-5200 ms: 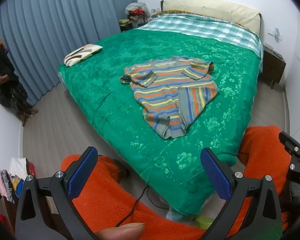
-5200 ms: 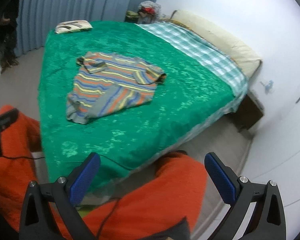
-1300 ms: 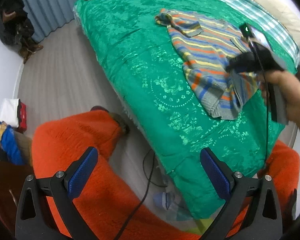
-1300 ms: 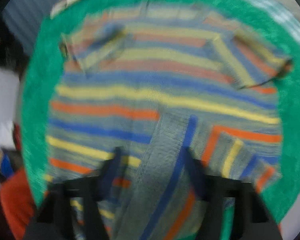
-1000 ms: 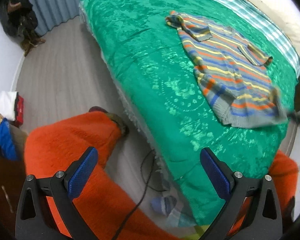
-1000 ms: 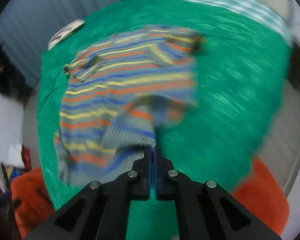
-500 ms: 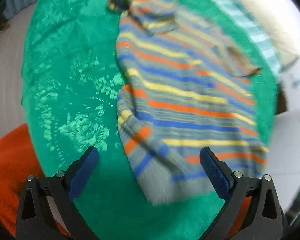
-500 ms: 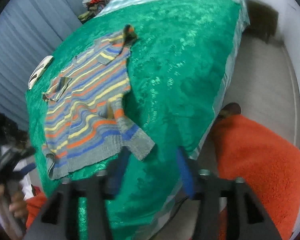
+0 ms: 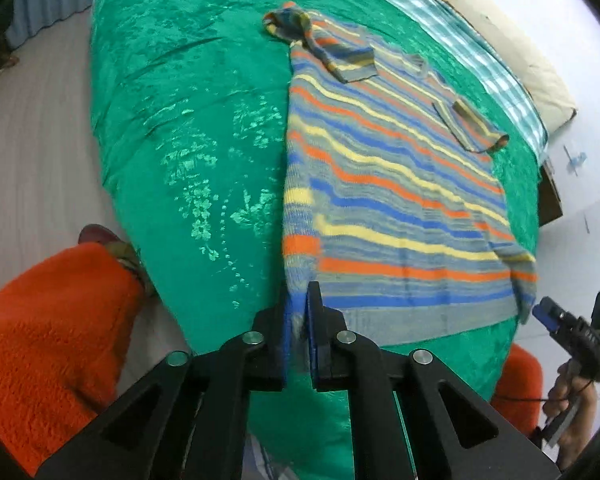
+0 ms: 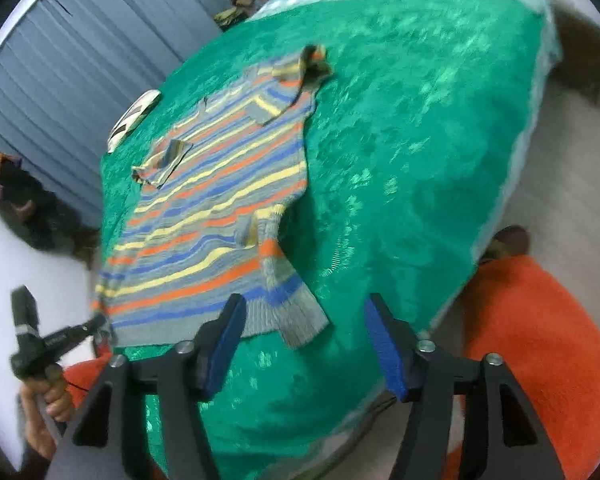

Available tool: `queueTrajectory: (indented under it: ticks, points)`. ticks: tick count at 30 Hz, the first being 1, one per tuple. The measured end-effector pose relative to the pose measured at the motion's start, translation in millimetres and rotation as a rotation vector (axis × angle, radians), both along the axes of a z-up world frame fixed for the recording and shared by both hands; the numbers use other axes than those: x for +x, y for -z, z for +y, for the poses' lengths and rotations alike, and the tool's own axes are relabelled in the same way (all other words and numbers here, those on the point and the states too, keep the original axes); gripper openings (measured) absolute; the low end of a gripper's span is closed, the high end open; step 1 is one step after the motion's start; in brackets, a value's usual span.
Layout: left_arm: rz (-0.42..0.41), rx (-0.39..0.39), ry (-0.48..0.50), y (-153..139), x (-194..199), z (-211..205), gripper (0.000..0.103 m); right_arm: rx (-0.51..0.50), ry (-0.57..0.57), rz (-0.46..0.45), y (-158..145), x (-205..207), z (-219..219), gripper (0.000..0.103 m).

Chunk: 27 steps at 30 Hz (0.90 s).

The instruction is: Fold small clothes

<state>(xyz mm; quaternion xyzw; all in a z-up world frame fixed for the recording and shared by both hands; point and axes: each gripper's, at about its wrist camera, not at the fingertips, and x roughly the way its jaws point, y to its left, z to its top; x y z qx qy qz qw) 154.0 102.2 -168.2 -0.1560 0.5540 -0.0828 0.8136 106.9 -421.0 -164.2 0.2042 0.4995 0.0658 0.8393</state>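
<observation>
Item: striped sweater (image 9: 380, 184) on green bedspread (image 9: 188, 128). Our left gripper (image 9: 299, 320) had just clamped its hem corner; right gripper (image 10: 304, 340) had just been opening, empty. We judged: seize the opposite corner, lift evenly.

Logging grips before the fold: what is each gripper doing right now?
Left gripper: just closed, shut on the near hem corner of the striped sweater.
Right gripper: just opened, holding nothing; the sweater's other hem corner lies just beyond it.
</observation>
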Motion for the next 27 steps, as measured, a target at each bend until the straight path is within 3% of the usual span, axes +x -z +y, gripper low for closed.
queueTrajectory:
  ticks: [1, 3, 5, 7, 8, 9, 12, 15, 17, 19, 23, 25, 27]
  points:
    - [0.004, -0.007, -0.012, 4, 2, 1, 0.007, 0.047, -0.009, 0.009, 6, 6, 0, 0.063]
    - [0.044, -0.051, -0.034, 15, 11, -1, 0.035, 0.093, -0.039, 0.031, 17, 15, 4, 0.067]
    - [0.083, -0.113, -0.056, 23, 10, 0, 0.046, 0.079, -0.047, 0.053, 27, 22, 11, 0.067]
    - [0.072, -0.118, -0.051, 22, 7, -2, 0.045, 0.080, -0.078, 0.028, 27, 22, 15, 0.052]
    - [0.062, -0.108, -0.034, 21, 7, -4, 0.015, 0.070, -0.085, 0.019, 25, 21, 16, 0.023]
    - [0.056, -0.095, -0.001, 20, 8, -8, 0.002, 0.068, -0.086, 0.017, 24, 21, 15, 0.006]
    - [0.042, -0.074, 0.014, 12, 6, -5, 0.001, 0.122, -0.072, 0.034, 19, 21, 6, 0.006]
    - [0.014, -0.110, -0.007, -9, -3, 17, 0.001, 0.370, -0.016, 0.066, 9, 13, -15, 0.006]
    - [0.015, -0.097, -0.019, -14, -6, 28, 0.001, 0.449, 0.006, 0.082, 5, 6, -25, 0.006]
    - [0.041, -0.049, -0.017, -3, -4, 30, 0.001, 0.419, 0.026, 0.134, 15, 6, -29, 0.005]
    - [0.097, 0.097, 0.021, 31, -1, 10, 0.001, 0.253, 0.031, 0.234, 61, 15, -22, 0.004]
    - [0.081, 0.164, 0.031, 32, -3, 1, 0.002, 0.269, 0.054, 0.228, 68, 13, -23, 0.003]
    - [0.081, 0.233, 0.049, 30, -4, -6, 0.012, 0.226, 0.037, 0.211, 61, 12, -17, 0.004]
